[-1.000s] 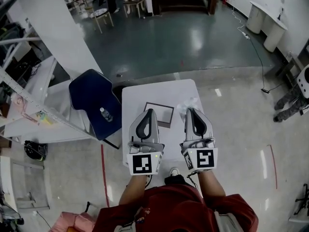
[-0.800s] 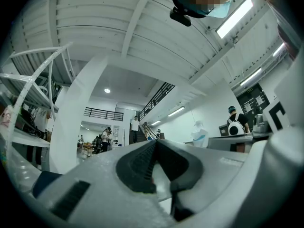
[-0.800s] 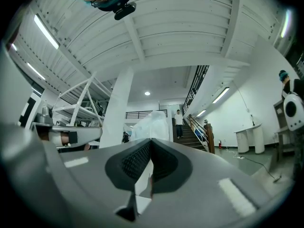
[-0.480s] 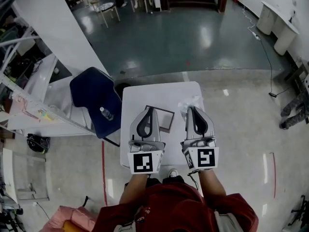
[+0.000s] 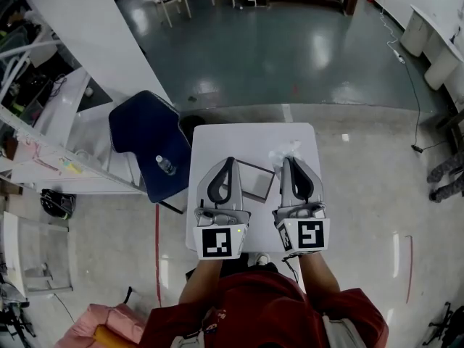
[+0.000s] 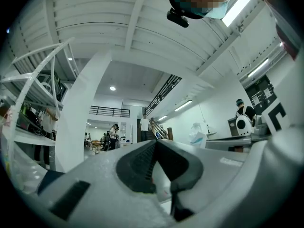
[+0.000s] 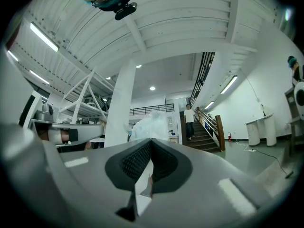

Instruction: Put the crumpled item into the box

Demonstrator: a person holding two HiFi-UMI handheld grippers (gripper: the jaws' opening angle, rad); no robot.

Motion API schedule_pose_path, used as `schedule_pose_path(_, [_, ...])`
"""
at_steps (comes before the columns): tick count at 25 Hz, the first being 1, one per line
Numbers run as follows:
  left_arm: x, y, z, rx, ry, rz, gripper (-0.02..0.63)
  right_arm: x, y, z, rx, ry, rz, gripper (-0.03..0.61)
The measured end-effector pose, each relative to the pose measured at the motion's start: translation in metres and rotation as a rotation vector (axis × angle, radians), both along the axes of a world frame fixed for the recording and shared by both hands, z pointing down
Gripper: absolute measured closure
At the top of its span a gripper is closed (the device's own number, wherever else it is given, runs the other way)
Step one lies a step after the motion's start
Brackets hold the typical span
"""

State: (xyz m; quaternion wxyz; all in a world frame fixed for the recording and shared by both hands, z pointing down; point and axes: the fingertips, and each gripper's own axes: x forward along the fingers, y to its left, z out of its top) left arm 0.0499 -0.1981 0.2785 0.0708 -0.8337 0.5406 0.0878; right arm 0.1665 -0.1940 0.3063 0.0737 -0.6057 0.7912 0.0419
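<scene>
Both my left gripper [image 5: 230, 161] and right gripper [image 5: 289, 160] are shut and empty, so driving ahead closed could shove the crumpled wad [image 5: 283, 151], just past the right tip beside the box [image 5: 255, 182], off the table [image 5: 246, 133]

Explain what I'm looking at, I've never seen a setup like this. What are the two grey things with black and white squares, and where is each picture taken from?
There is no robot here. A person in a red shirt holds a hand tool in each hand: the left gripper and the right gripper. The squared cubes are part of them. The top-down picture comes from a camera on the person's head. The other two come from a camera on each gripper, looking along its jaws. On the white table lie a shallow box and a crumpled clear item, just beyond the right gripper's tip. Both grippers are shut and hold nothing.
</scene>
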Motion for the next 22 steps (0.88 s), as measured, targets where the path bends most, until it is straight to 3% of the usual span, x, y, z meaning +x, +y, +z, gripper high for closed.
schedule_pose_path(4, [-0.007,-0.018,-0.003,0.023,0.014,0.004,0.611,-0.012,-0.020,0.000,-0.010,0.018,-0.009,0.575])
schedule_pose_path(11, [-0.044,-0.052,0.010,-0.020,-0.009,-0.003,0.611,-0.057,-0.058,0.006,-0.022,0.032,-0.037,0.575])
schedule_pose_path(22, [-0.068,-0.084,0.026,-0.048,0.019,-0.027,0.611,-0.078,-0.089,0.032,-0.095,0.072,-0.059,0.575])
